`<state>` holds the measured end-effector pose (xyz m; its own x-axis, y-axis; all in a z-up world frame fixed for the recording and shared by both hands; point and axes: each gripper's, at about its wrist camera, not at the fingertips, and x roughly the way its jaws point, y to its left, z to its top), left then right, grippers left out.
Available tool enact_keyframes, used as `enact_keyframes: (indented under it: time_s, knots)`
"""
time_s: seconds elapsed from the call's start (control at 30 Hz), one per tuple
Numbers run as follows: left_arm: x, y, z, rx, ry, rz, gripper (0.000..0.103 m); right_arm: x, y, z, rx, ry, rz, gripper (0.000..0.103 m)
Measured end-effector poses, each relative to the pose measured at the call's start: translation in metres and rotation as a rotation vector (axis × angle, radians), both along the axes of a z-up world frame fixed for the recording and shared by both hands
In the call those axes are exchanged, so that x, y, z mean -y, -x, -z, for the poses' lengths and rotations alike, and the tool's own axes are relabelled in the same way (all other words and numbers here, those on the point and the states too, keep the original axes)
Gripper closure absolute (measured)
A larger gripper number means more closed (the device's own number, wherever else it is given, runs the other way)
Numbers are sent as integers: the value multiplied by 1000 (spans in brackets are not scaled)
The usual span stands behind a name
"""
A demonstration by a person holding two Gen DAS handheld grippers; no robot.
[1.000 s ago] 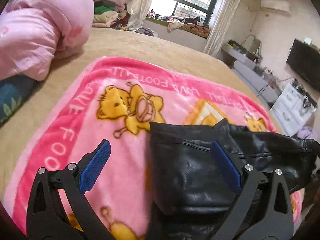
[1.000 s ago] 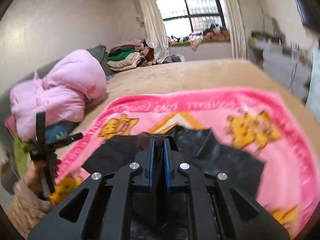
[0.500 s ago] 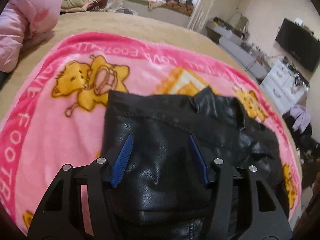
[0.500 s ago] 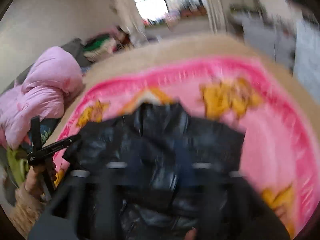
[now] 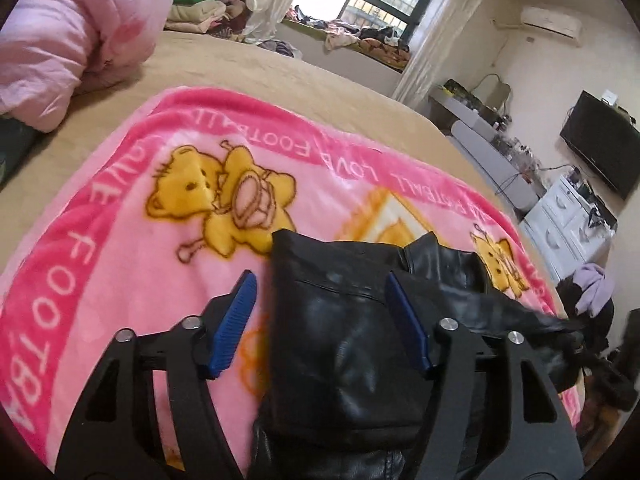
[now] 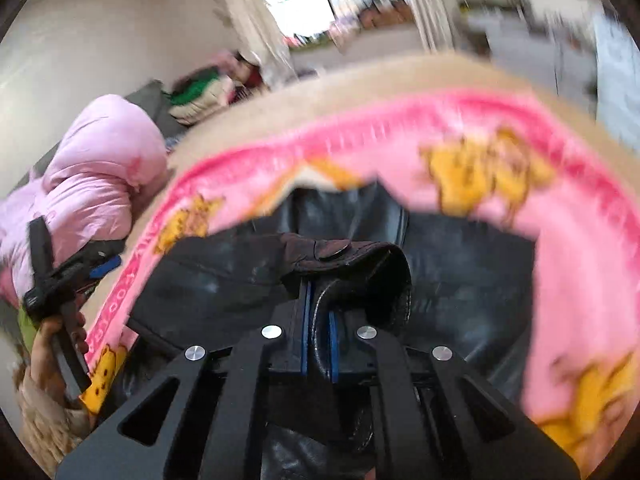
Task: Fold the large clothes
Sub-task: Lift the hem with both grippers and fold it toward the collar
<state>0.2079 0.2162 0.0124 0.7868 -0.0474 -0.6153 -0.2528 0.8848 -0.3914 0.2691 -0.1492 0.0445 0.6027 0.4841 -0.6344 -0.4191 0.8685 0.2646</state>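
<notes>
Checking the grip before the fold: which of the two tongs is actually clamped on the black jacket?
The right tongs: their pads pinch a fold of the black jacket. The left tongs stand apart, only straddling it.

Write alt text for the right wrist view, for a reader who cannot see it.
The right gripper is shut on a fold of a black leather jacket, which lies on a pink blanket with yellow bears. At the left edge, a hand holds the left gripper. The picture is blurred.
</notes>
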Motion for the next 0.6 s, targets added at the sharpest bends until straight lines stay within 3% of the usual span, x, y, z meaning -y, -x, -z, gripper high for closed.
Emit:
enact_keyframes:
  time_s: [0.03,0.2,0.27,0.37,0.47,0.53,0.57,0.6]
  knots:
    - [3,-2,2,-5,8,12,65,3,3,-9,35,39,-11,97]
    - [48,-19,18,-58,-31,149,84,10,0,-8,41,171,-20,97]
    - [60,-25,28,-87,-40,183,84,11,0,2,29,202,-15,97]
    - [75,-33,57,-197,-60,212,84,10,0,14,17,243,1,96]
    - [84,-35,69,-225,-111,226,84,9,1,22,10,287,19,94]
    - [80,-36,70,-227,-93,225,84,8,-2,30,-20,350,41,88]
    - [77,-36,71,-225,-78,225,84,8,-2,32,-32,376,60,76]
    - [75,-36,71,-224,-67,225,85,10,-3,34,-46,387,75,73]
